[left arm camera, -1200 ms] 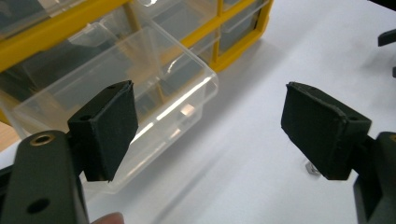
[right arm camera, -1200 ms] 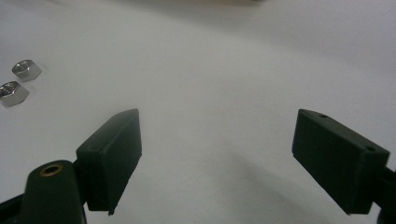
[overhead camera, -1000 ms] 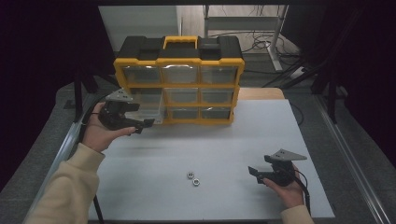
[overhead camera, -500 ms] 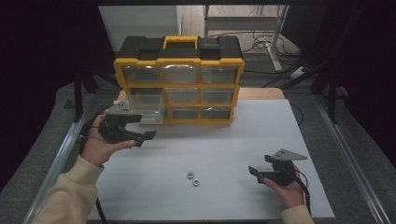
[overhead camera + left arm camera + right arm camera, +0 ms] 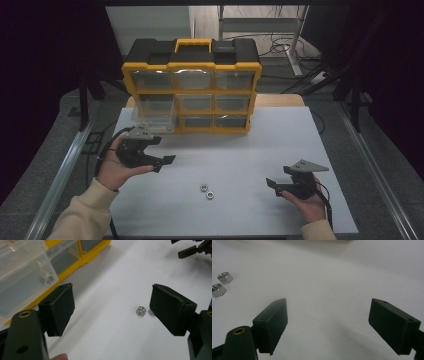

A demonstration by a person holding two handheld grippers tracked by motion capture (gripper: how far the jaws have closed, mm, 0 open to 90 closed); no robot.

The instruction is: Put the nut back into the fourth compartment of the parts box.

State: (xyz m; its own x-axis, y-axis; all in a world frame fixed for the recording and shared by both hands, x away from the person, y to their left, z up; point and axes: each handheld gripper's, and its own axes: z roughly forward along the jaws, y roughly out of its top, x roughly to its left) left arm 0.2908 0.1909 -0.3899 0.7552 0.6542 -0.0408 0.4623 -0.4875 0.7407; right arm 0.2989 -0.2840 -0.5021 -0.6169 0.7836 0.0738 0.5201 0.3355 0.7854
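I see the two nuts point(image 5: 206, 191) touching each other on the table point(image 5: 260, 150), well in front of the drawer cabinet point(image 5: 192, 90) that stands at the table's back edge. The pulled-out drawer point(image 5: 152, 116) juts forward from the cabinet's lower left, and my left gripper point(image 5: 162, 162) sits just in front of it, left of the nuts and nearer the cabinet. My right gripper point(image 5: 272, 183) lies right of the nuts, far from the cabinet near the front edge.
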